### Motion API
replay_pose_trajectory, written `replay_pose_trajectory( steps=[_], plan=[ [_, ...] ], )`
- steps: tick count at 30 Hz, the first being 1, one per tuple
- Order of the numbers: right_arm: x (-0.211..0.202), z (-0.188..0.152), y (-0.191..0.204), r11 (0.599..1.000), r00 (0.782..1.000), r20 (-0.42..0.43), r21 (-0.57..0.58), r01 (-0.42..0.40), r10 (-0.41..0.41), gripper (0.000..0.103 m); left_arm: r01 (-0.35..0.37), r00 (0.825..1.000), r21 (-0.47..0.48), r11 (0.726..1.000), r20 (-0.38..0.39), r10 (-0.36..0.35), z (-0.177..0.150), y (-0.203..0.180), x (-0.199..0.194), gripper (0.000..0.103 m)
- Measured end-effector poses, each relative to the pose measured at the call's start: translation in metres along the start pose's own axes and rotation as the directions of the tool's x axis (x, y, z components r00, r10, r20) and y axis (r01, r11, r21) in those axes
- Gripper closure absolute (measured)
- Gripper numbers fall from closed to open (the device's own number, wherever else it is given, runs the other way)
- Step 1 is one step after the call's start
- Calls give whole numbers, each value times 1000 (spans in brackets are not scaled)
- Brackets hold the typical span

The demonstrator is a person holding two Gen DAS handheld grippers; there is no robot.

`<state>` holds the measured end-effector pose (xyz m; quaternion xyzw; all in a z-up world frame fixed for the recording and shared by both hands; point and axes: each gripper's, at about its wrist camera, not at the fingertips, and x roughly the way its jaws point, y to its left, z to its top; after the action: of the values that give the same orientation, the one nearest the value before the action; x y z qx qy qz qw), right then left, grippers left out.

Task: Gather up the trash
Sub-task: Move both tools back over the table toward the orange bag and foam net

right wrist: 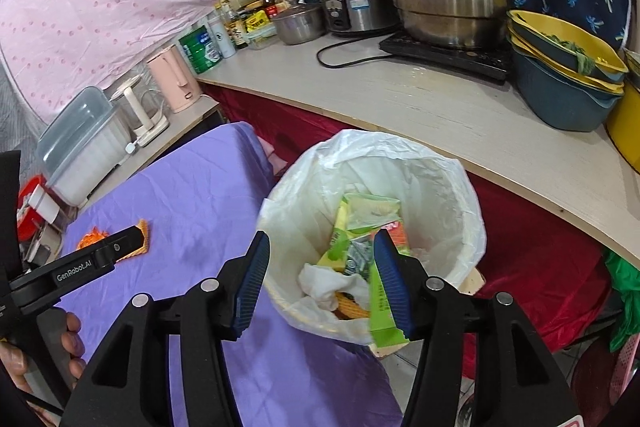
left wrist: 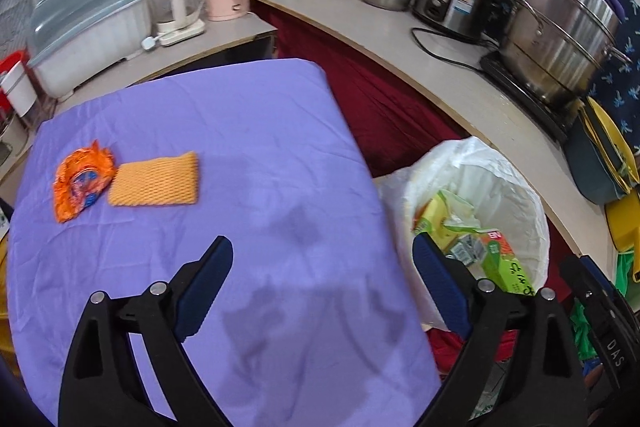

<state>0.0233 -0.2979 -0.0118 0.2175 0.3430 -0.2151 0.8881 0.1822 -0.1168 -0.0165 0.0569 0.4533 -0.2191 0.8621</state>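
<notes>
We see a worktop draped in a wrinkled lilac cloth (left wrist: 248,131), and beside its right edge a round bin lined with a white plastic bag (right wrist: 440,187), already holding green cartons, a white tissue and other scraps. Two pieces of trash are left on the cloth, far to the left: a flat orange foam-mesh pad (left wrist: 154,179) and, touching its left edge, a crumpled orange foil wrapper (left wrist: 82,183).

The main risk, as we judge it, is the reach. Both pieces lie well apart from the bin, so a loose pinch on the thin pad or the slippery wrapper could drop it on the cloth or floor on the way over. A low approach could also snag the cloth and drag it. The liner's loose rim could catch a finger and pull off.

Our left gripper (left wrist: 320,287) tilts steeply down over the cloth's near part, jaws spread very wide, nothing between them. Our right gripper (right wrist: 320,279) tilts down above the bin's mouth, jaws about half open, gripping nothing; the trash seen between them lies below in the bin.
</notes>
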Motion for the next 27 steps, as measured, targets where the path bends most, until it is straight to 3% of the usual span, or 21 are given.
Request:
replay_pose_trajectory(
  steps=[12,27],
  plan=[
    [28,-16,105,984,990,-65,-122,-130,122,50,-137,990,-166,977,0,139,-8,121,-12,15],
    [103,-31,232,940,958,-179,-219,-263,226,50,-275,961,-339,900,-68,269,-12,271,2,15]
  ],
)
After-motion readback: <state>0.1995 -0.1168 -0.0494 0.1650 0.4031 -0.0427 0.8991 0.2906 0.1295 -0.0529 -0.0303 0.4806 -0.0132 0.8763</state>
